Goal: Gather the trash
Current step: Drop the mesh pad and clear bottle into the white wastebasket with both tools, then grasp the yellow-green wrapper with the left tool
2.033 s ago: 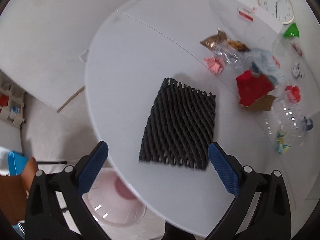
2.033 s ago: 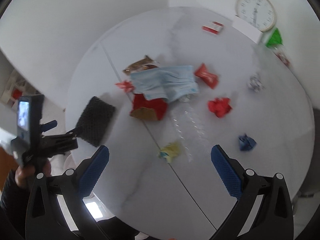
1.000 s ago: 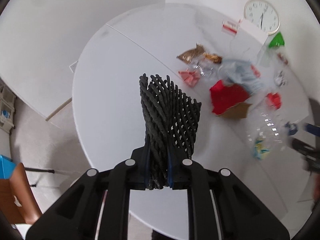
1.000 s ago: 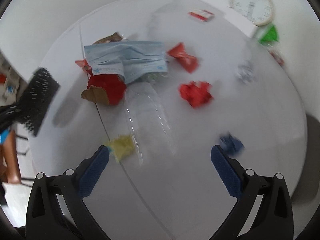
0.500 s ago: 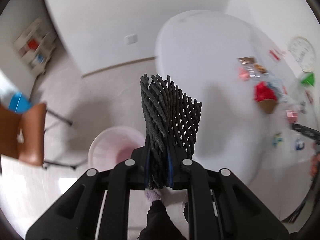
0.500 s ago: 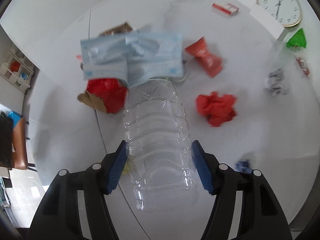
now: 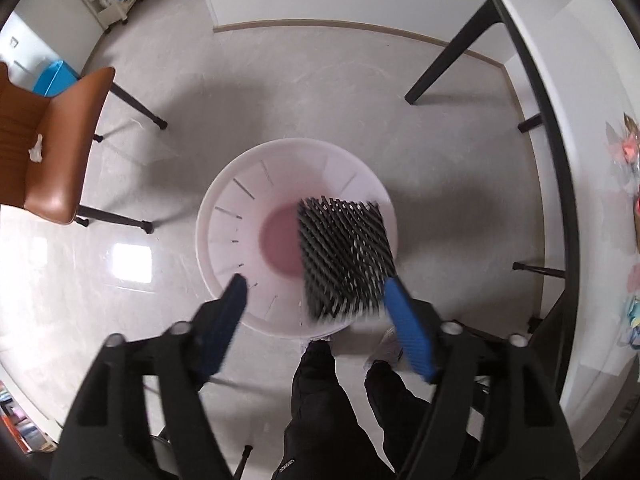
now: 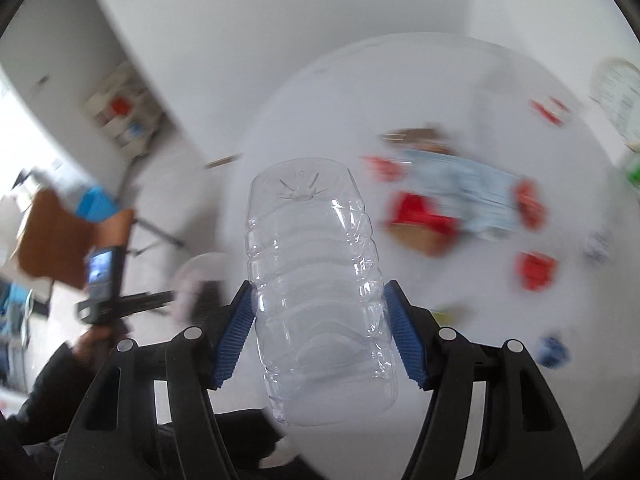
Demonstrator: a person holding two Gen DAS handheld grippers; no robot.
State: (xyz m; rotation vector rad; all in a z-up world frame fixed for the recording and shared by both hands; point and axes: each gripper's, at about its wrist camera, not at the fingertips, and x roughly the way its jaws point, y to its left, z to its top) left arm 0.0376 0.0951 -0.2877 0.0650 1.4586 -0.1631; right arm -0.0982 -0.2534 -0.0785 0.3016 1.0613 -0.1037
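Note:
In the left wrist view my left gripper (image 7: 320, 320) is open above a white round trash bin (image 7: 224, 240) on the floor. A black foam net sleeve (image 7: 344, 256) hangs free between the fingers, over the bin's right side. In the right wrist view my right gripper (image 8: 318, 332) is shut on a clear plastic bottle (image 8: 316, 280), held above the white table (image 8: 460, 100). Blurred trash lies on the table: a blue face mask (image 8: 460, 184), red wrappers (image 8: 536, 270), a blue scrap (image 8: 554, 350).
A brown chair (image 7: 52, 148) stands left of the bin. Black table legs (image 7: 452, 52) and the table edge (image 7: 560, 120) lie to the right. The person's dark-trousered legs (image 7: 320, 408) stand just behind the bin. A white clock (image 8: 620, 84) sits far right on the table.
My left gripper swung from the table to over the bin and opened, letting go of the net sleeve. My right gripper closed on the bottle and lifted it, swinging left.

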